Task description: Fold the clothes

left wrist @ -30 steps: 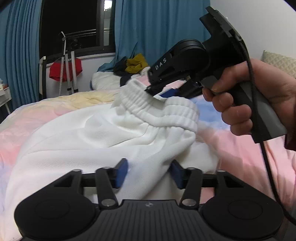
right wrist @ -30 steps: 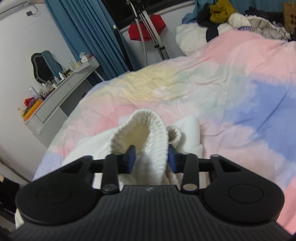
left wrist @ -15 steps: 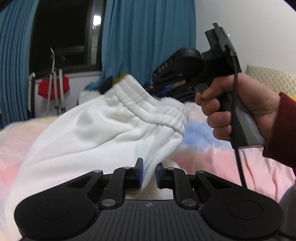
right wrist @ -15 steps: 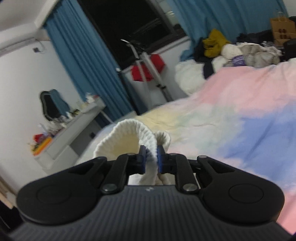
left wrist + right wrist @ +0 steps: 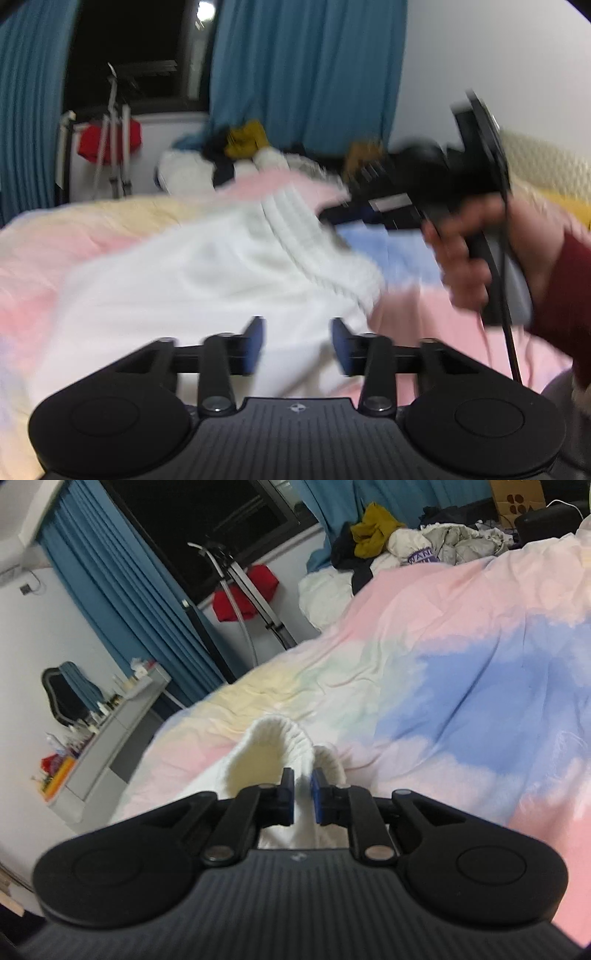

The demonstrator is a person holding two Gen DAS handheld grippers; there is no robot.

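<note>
White shorts [image 5: 184, 273] with a ribbed elastic waistband [image 5: 314, 251] lie spread over the pastel bed cover [image 5: 399, 254]. My left gripper [image 5: 297, 332] is open and its jaws are opening; white cloth lies between the blue pads without being pressed. A hand [image 5: 472, 251] in a dark red sleeve holds my right gripper [image 5: 351, 216] at the waistband's far end. In the right wrist view my right gripper [image 5: 303, 797] pinches the waistband [image 5: 273, 734] between its pads, its jaws opening slightly. The left wrist view is blurred.
A pile of loose clothes [image 5: 424, 542] lies at the bed's far end. A grey dresser [image 5: 110, 734] with bottles stands left of the bed. A metal stand with a red cloth [image 5: 243, 590] is by the blue curtains [image 5: 122, 602].
My left gripper shut on the white cloth half a second ago and has now let go and opened. The shorts have sunk toward the bed. The right gripper keeps its hold and has rolled.
</note>
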